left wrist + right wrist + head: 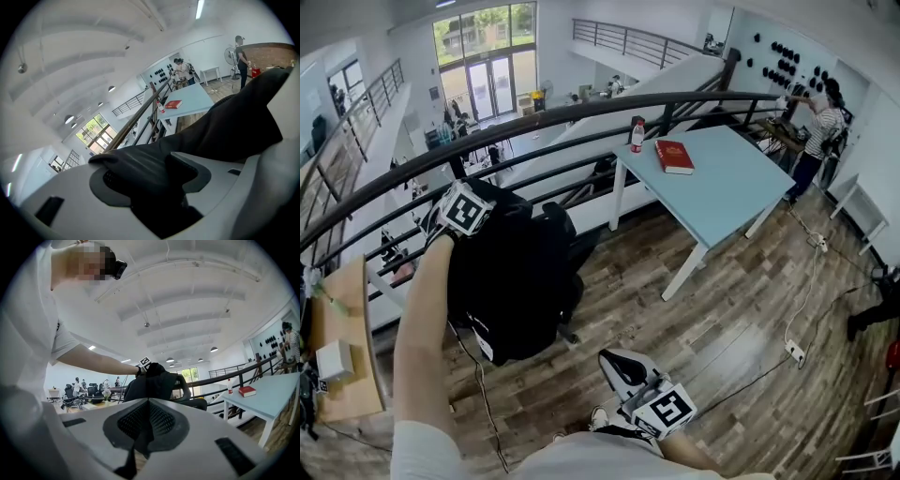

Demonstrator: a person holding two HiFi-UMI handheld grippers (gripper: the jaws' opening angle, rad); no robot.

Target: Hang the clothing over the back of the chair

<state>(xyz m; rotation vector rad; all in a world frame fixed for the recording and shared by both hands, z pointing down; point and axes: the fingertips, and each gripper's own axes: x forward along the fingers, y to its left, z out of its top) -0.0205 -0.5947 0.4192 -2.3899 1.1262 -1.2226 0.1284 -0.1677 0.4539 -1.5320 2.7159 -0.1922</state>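
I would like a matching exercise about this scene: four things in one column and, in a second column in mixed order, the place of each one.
Things:
1. black clothing
2. red book
3. bottle
4. right gripper

Places:
A. stands upright at the table edge nearest the railing
B. low in the head view, apart from the chair
C. lies flat on the light blue table
D. draped over the chair

Pairs: 1-D, 2-C, 3-A, 4-B

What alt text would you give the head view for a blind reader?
From above, the person's left gripper reaches a black garment draped over a chair by a curved railing. The right gripper waits lower, empty; behind stands a blue table with a red book.
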